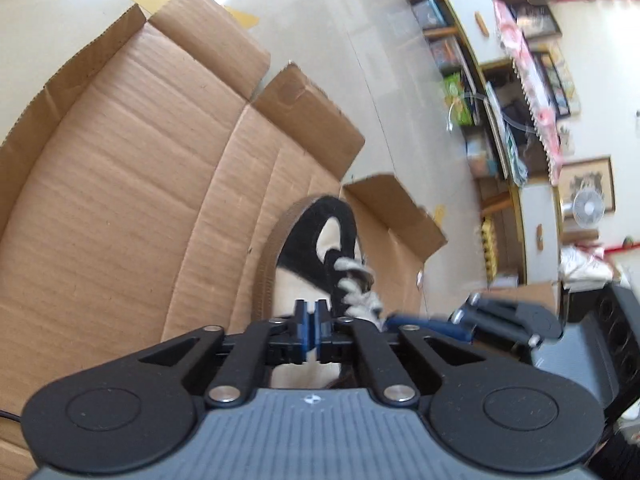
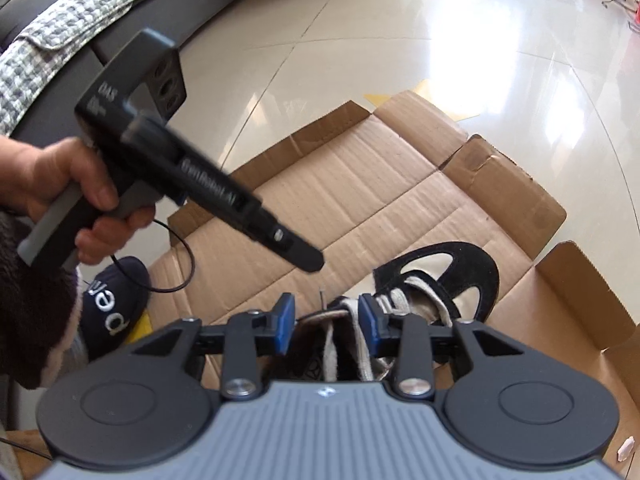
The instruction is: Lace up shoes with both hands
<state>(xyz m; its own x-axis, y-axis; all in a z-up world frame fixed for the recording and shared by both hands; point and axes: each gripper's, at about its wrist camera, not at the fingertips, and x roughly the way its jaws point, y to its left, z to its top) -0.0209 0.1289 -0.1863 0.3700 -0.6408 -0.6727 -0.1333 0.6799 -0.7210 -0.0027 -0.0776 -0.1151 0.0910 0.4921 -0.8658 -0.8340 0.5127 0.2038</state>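
A black and cream shoe (image 1: 316, 236) (image 2: 486, 276) lies on flattened cardboard (image 1: 140, 200) (image 2: 360, 184). Off-white laces (image 1: 354, 286) cross its tongue. My left gripper (image 1: 311, 312) hovers over the shoe's side, jaws shut with no lace visible between the blue pads. In the right wrist view it (image 2: 310, 261) slants down from a hand (image 2: 52, 176), tip just above the shoe. My right gripper (image 2: 328, 322) stands open over the shoe's throat. Two loose lace strands (image 2: 362, 350) run between its pads without being pinched. It shows blurred in the left wrist view (image 1: 444, 318).
A dark blue slipper with white letters (image 2: 116, 304) and a black cable loop (image 2: 188, 268) lie left of the cardboard. A sofa with a checked blanket (image 2: 60, 32) stands behind. Shelves (image 1: 500, 80) and a small fan (image 1: 588, 208) line the far wall. Glossy floor tiles (image 2: 440, 40) surround the cardboard.
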